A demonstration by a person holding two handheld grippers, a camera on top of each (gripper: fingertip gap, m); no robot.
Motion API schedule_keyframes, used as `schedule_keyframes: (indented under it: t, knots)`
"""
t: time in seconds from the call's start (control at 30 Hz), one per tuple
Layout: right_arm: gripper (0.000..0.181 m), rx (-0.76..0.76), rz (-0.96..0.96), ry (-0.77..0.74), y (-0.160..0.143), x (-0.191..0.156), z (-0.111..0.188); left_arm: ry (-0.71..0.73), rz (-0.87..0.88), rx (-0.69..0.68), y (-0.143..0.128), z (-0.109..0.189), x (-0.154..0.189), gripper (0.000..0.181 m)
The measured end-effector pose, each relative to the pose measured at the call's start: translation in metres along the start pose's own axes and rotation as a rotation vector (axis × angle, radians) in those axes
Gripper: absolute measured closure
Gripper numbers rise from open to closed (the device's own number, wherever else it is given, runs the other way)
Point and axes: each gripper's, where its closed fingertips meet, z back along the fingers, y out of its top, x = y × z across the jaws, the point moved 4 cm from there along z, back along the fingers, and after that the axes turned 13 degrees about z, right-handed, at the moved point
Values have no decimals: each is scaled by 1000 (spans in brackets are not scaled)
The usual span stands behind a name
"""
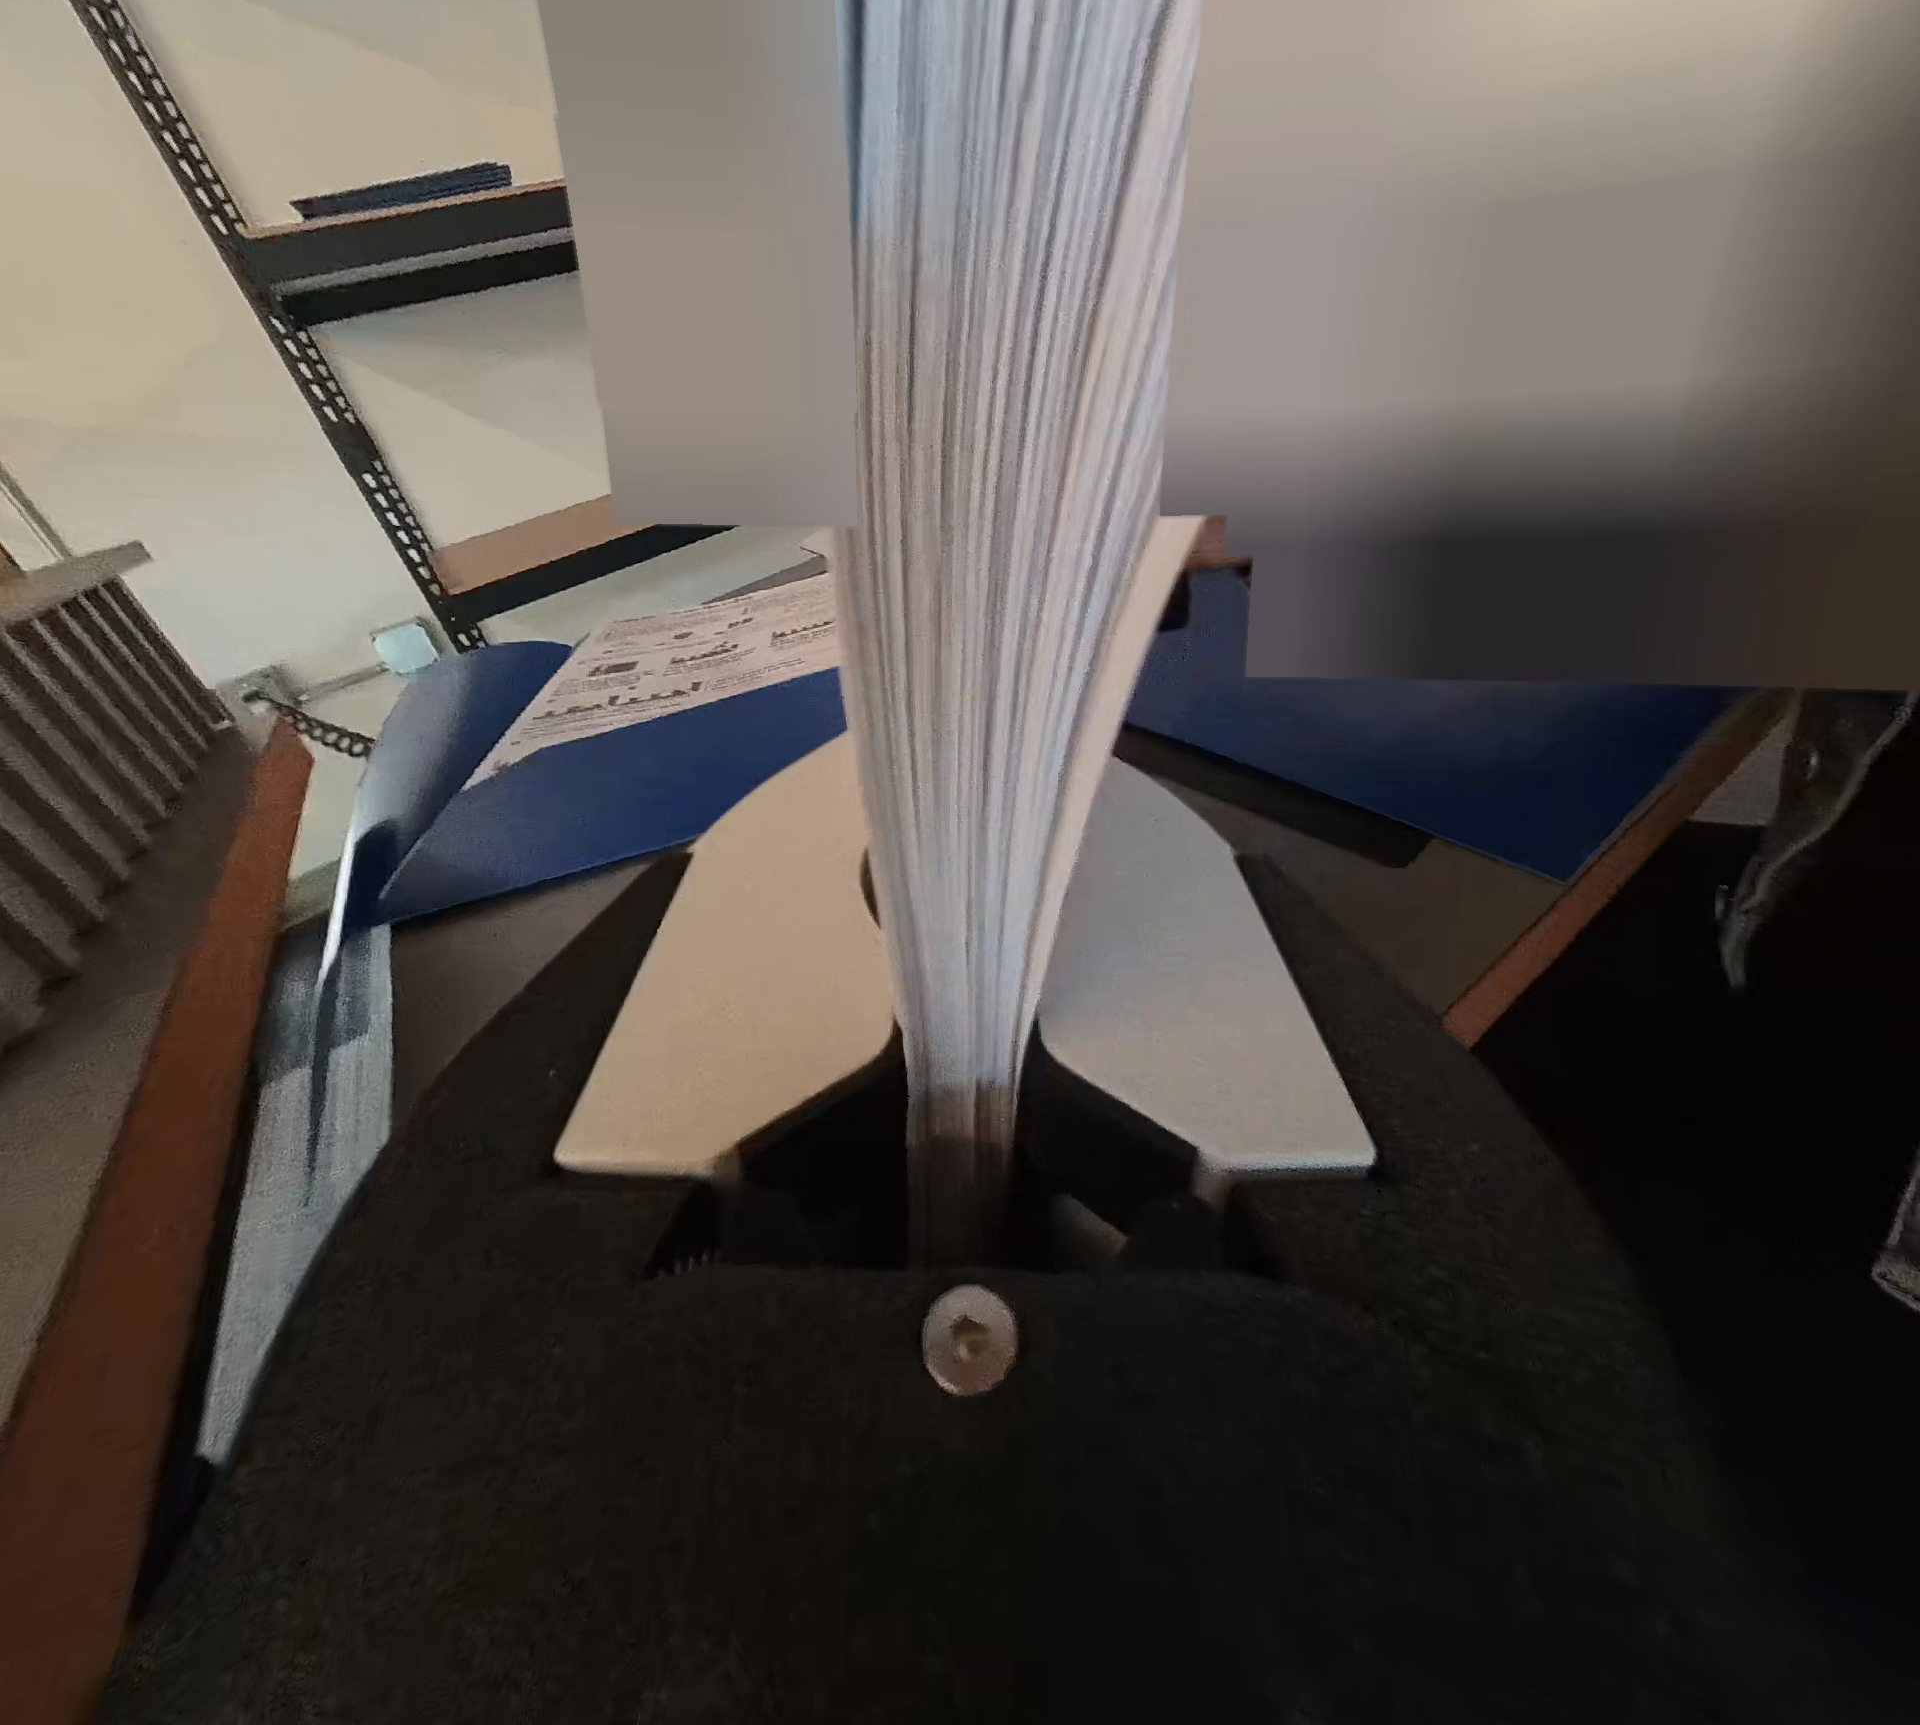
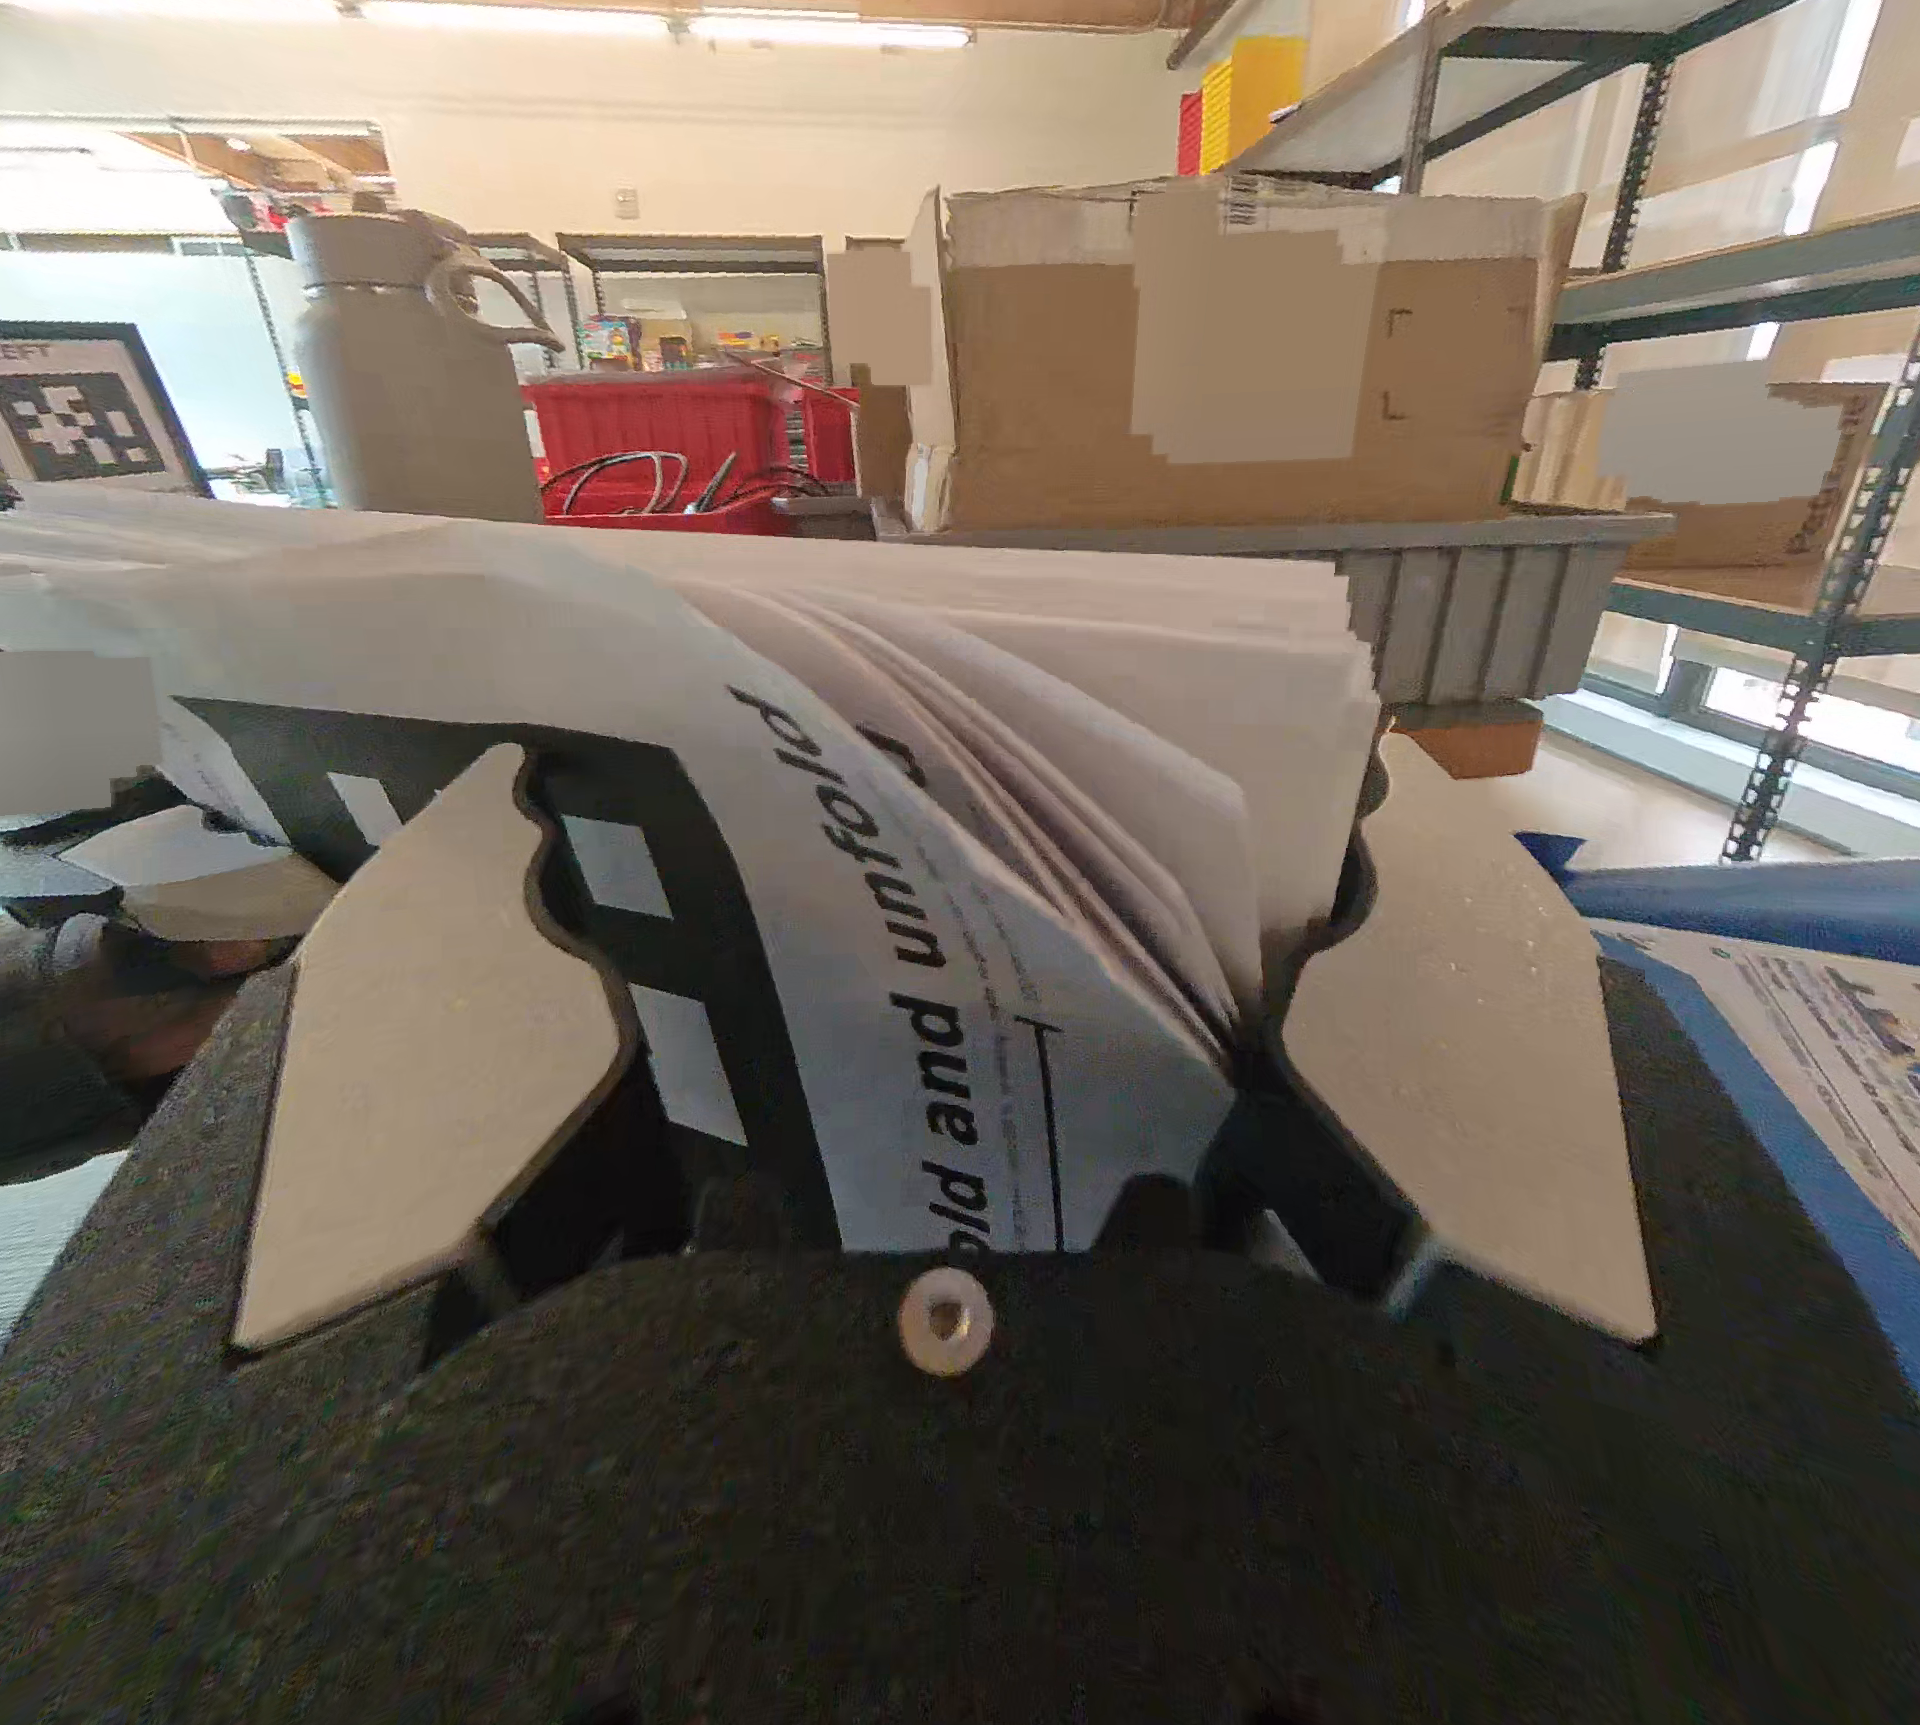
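Observation:
My left gripper [image 1: 977, 802] is shut on a thick stack of white paper sheets [image 1: 1018, 325], which I see edge-on, standing up between its fingers. The same stack [image 2: 1039, 636] lies fanned out across the right wrist view. My right gripper [image 2: 940, 771] is open with its fingers wide apart. The stack's end sits between them, with the sheet edges against the right finger [image 2: 1455, 1000]. An open blue folder [image 1: 644, 792] with a printed sheet [image 1: 686, 667] in its pocket lies on the table below. It also shows in the right wrist view [image 2: 1714, 886].
A wood-edged table [image 1: 156, 1104] with metal shelving [image 1: 312, 345] behind it. In the right wrist view, a grey bottle [image 2: 405, 376], a red crate [image 2: 665, 428], a cardboard box [image 2: 1247, 345] on a grey bin [image 2: 1475, 615], and shelving [image 2: 1714, 273] at the right.

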Motion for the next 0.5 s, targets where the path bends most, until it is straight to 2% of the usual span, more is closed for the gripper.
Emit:
schedule_keyframes:
  t: [0.07, 0.17, 0.23, 0.3, 0.4, 0.43, 0.5]
  knots:
    - [44, 6, -2, 37, -3, -1, -4, 16, -44, -2, 0, 3, -1, 165]
    - [45, -62, -69, 79, -26, -7, -8, 38, 31, 43, -18, 9, -4, 163]
    - [42, -98, -79, 54, -35, -5, -4, 53, 41, 41, -16, 10, -7, 161]
    - [36, -156, -72, -15, -41, 0, 2, 89, 143, 58, -14, 11, -14, 162]
    - [33, -111, -125, -173, -42, 6, 20, 92, 309, 88, -14, 16, -23, 164]
    - [35, -75, -163, -178, -43, 1, 21, 85, 323, 94, -15, 16, -23, 165]
    - [35, -73, -182, -84, -50, -19, 10, 51, 292, 84, -15, 13, -19, 164]
